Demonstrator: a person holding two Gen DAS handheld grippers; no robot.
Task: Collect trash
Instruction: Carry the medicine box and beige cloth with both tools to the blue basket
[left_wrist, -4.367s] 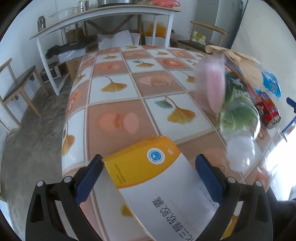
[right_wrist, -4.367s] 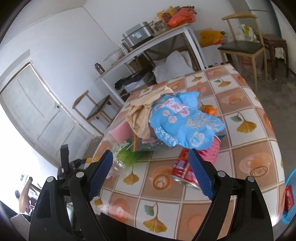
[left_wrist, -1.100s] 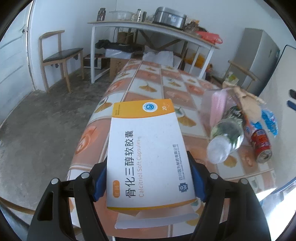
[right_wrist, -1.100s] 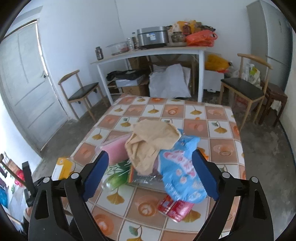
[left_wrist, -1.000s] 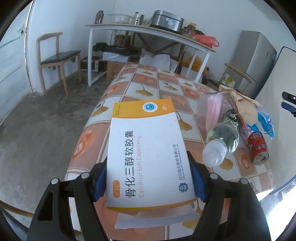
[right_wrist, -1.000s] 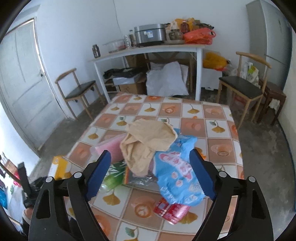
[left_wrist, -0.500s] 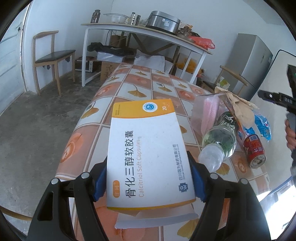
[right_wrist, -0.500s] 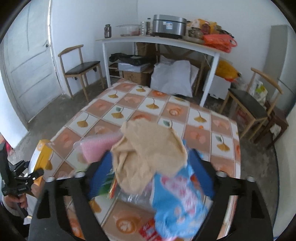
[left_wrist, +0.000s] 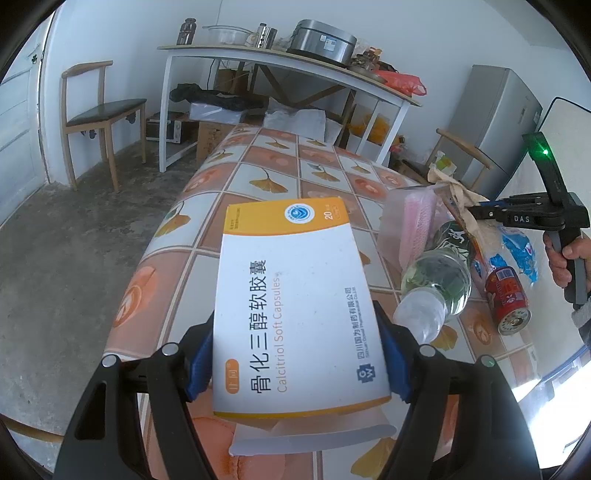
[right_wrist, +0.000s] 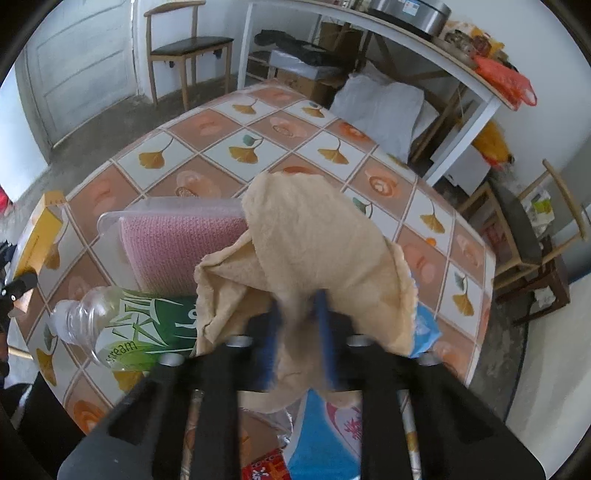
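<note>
Left claw (left_wrist: 295, 354) is clamping the white-and-orange medicine box (left_wrist: 295, 306), lower centre | right claw (right_wrist: 299, 332), blurred, has just been closing, apparently pinching the beige crumpled paper (right_wrist: 317, 254) atop the trash pile, frame centre, on the tiled surface (right_wrist: 236, 147).

Black plastic left gripper (left_wrist: 295, 354): blue pads, silver screw heads. Right gripper (right_wrist: 301, 332) same black frame, white "DAS" marking, green light. Grey cuff (left_wrist: 583, 317) at wrist.
</note>
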